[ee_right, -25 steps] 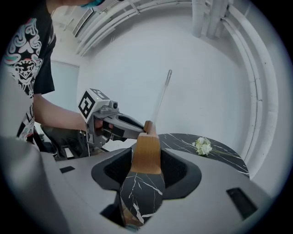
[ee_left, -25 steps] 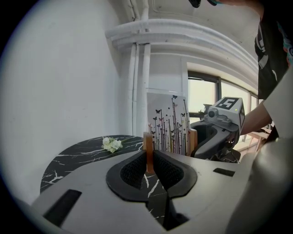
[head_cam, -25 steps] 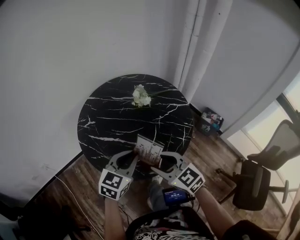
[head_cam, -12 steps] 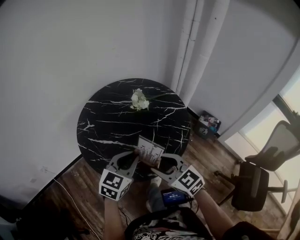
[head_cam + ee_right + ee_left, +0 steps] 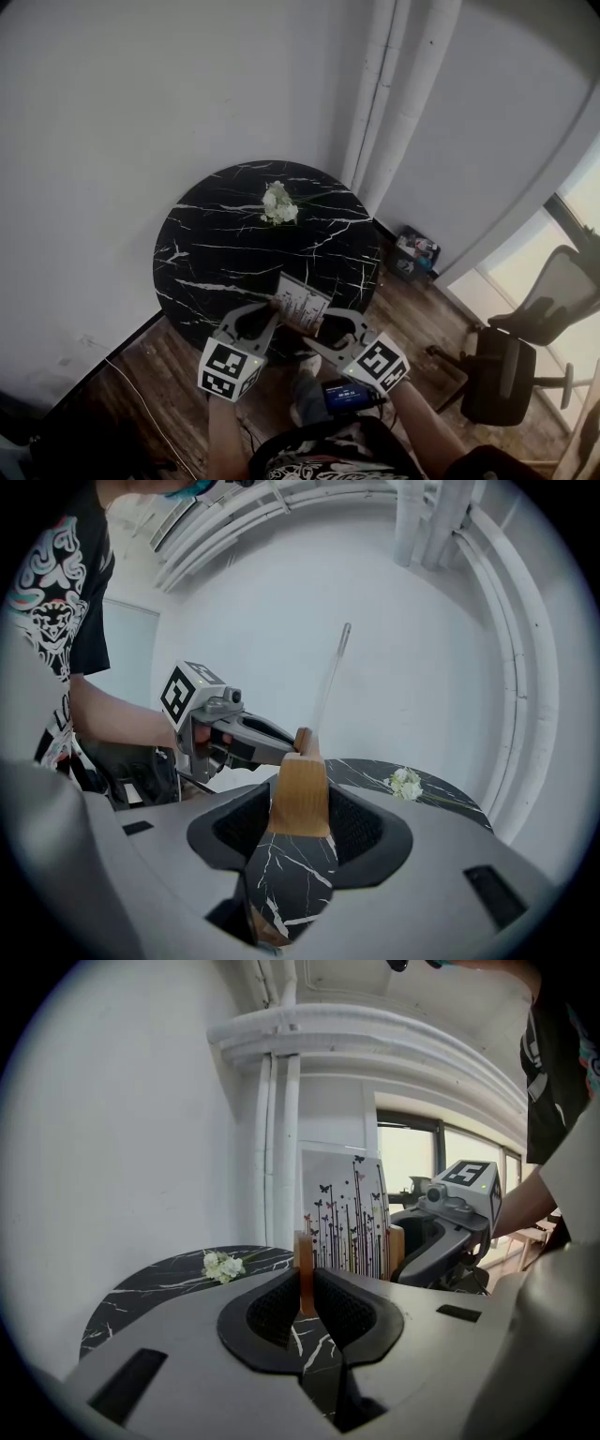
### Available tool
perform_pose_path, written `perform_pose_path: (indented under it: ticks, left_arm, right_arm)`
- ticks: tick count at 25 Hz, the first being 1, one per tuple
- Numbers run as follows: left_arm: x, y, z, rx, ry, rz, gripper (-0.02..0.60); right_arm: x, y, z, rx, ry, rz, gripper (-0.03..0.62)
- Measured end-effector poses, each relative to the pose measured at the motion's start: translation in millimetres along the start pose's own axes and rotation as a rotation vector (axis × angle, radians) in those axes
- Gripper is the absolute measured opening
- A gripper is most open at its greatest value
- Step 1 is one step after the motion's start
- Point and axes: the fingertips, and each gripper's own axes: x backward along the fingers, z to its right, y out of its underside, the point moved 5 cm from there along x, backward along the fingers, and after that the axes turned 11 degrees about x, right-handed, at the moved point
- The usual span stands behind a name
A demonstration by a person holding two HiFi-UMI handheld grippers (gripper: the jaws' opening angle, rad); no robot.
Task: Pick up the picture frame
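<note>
The picture frame (image 5: 300, 302), a white print of dark stems and butterflies in wooden edging, stands upright over the near edge of the round black marble table (image 5: 216, 244). My left gripper (image 5: 272, 309) is shut on its thin wooden left edge (image 5: 305, 1274); the print (image 5: 345, 1213) shows just beyond the jaws. My right gripper (image 5: 323, 323) is shut on the wider wooden block (image 5: 302, 794) at the frame's right side, with the pane edge-on above it (image 5: 333, 677). Whether the frame's foot touches the table is hidden.
A small bunch of white flowers (image 5: 278, 203) lies at the table's far side. White pipes (image 5: 394, 94) run up the wall corner behind. An office chair (image 5: 525, 361) and a small box (image 5: 414, 253) stand on the wooden floor to the right.
</note>
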Motion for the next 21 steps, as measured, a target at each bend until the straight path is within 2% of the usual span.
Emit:
perform_pose_path:
  ticks: [21]
  left_arm:
    - [-9.2, 2.4, -5.4, 0.005, 0.014, -0.018, 0.054]
  right_arm:
    - [-4.0, 6.3, 6.2, -0.004, -0.008, -0.016, 0.199]
